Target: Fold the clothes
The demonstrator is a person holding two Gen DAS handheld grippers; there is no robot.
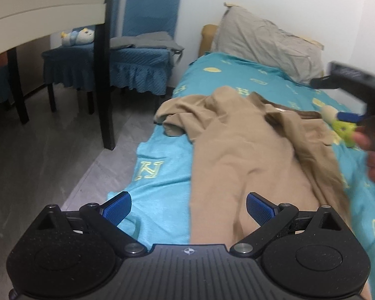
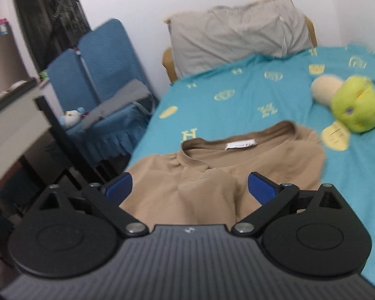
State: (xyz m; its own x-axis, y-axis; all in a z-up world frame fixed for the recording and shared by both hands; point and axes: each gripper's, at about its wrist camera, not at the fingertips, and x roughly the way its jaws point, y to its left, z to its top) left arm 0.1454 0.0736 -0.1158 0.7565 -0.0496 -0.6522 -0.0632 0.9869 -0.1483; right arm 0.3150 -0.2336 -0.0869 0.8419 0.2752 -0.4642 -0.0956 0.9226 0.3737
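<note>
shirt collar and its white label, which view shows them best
Right wrist view: the tan shirt lies collar-up, with the neckline and white label clearly visible. In the left wrist view the collar is bunched and blurred, label barely visible.

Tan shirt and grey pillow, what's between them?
Only bare teal bedsheet with yellow motifs between the tan cotton shirt and grey rumpled pillow, seen in the right wrist view.

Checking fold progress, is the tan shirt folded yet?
Not folded. The tan shirt lies rumpled on the bed, one sleeve bunched.
</note>
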